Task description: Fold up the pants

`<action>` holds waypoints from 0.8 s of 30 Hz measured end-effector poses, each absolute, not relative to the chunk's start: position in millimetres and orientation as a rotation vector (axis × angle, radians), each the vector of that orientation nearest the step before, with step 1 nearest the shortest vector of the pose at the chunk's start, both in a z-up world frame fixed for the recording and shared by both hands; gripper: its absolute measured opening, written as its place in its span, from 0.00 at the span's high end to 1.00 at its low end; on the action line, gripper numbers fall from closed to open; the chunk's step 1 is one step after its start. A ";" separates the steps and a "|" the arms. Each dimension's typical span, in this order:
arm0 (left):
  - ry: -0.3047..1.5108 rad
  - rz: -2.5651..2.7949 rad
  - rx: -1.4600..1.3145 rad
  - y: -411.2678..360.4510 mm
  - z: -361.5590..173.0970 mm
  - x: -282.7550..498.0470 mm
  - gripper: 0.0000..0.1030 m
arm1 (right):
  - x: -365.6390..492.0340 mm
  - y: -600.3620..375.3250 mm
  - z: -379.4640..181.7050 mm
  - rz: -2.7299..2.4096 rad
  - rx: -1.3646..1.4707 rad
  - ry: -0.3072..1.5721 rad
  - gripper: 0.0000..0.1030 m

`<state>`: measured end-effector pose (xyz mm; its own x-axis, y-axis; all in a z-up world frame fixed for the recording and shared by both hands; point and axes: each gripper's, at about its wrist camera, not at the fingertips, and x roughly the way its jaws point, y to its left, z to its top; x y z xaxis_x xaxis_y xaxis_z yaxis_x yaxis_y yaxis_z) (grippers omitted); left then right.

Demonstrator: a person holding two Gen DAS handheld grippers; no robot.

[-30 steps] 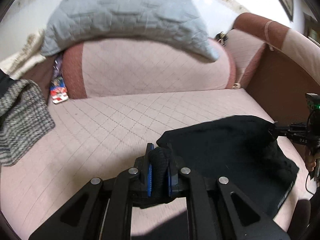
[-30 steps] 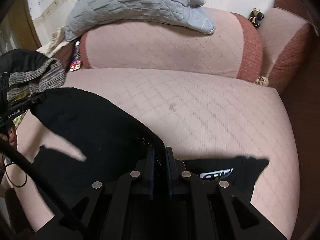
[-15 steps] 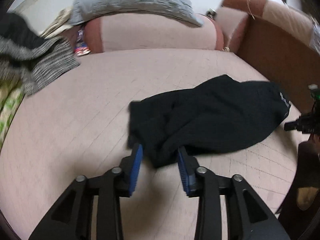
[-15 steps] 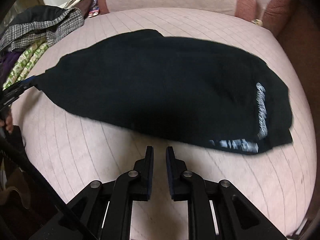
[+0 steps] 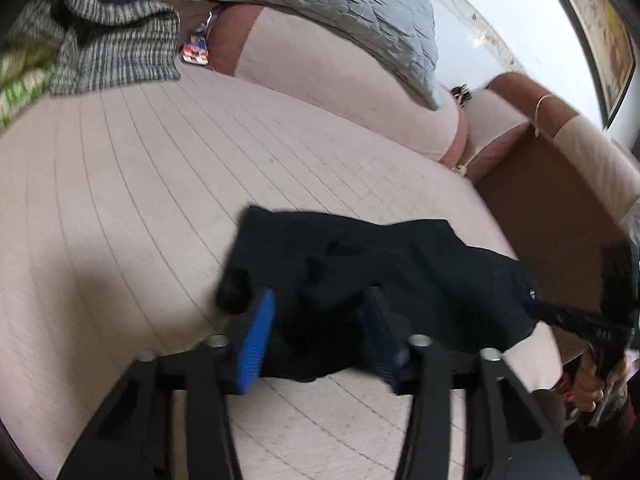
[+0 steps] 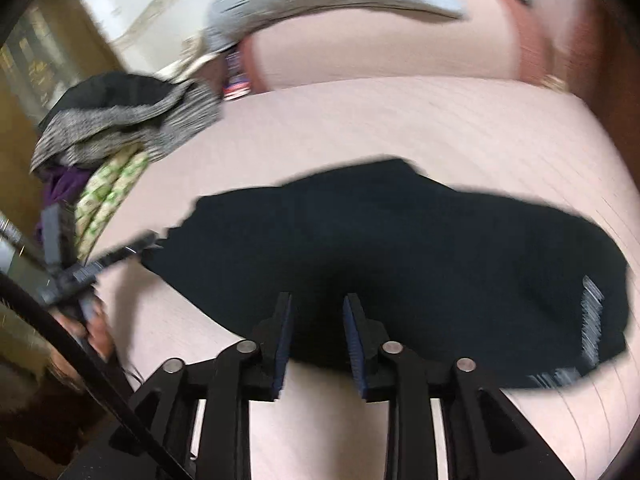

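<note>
The black pants (image 5: 384, 276) lie folded in a rumpled heap on the pink quilted sofa seat (image 5: 140, 184). My left gripper (image 5: 320, 332) is open, its blue pads on either side of the near left end of the pants. In the right wrist view the pants (image 6: 400, 248) stretch across the seat, white lettering at their right end. My right gripper (image 6: 318, 340) is open with its jaws over the near edge of the pants. The left gripper also shows in the right wrist view (image 6: 120, 256), and the right one at the edge of the left wrist view (image 5: 600, 324).
A pile of clothes, grey knit (image 5: 112, 48) and green patterned (image 6: 108, 196), lies at the seat's left end. A grey quilted blanket (image 5: 340, 12) drapes over the pink backrest (image 5: 340, 92). The brown armrest (image 5: 560, 208) bounds the right side.
Both grippers let go of the pants, which now lie on the seat. Both then moved back in over the near edge of the pants, and the right gripper opened wider.
</note>
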<state>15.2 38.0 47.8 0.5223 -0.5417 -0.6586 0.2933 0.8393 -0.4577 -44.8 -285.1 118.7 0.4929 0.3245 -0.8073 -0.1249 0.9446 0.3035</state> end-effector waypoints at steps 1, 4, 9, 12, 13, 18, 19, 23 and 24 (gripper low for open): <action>0.904 -0.514 -0.312 39.6 41.9 12.7 0.69 | -32.4 -268.6 120.5 0.312 0.204 1.027 0.54; 0.932 -0.512 -0.326 48.7 33.4 10.8 0.69 | 11.8 -208.6 118.2 0.474 0.207 1.095 0.40; 0.983 -0.521 -0.423 59.3 25.1 12.5 0.69 | 87.1 -105.5 99.5 0.549 0.077 1.212 0.40; 1.032 -0.532 -0.453 59.2 17.1 14.4 0.68 | 105.7 -58.9 85.8 0.573 -0.080 1.251 0.40; 1.034 -0.534 -0.464 59.6 16.6 14.5 0.66 | 107.2 -50.2 82.0 0.584 -0.123 1.259 0.40; 1.048 -0.563 -0.500 59.4 17.1 14.9 0.63 | 103.0 -16.0 56.3 0.577 -0.399 1.287 0.73; 1.053 -0.570 -0.505 59.2 17.5 15.0 0.63 | 101.0 -17.7 56.5 0.555 -0.426 1.289 0.83; 1.044 -0.578 -0.507 56.7 22.1 15.3 0.82 | 95.7 -35.3 83.0 0.541 -0.367 1.239 0.93; 1.028 -0.576 -0.509 55.8 25.4 14.9 0.82 | 95.4 -38.2 89.2 0.537 -0.359 1.227 0.93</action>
<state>14.9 55.8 25.4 0.3958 -0.6579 -0.6408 0.2026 0.7431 -0.6378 95.4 -38.2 89.2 0.2376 0.1933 -0.9520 -0.5676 0.8229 0.0254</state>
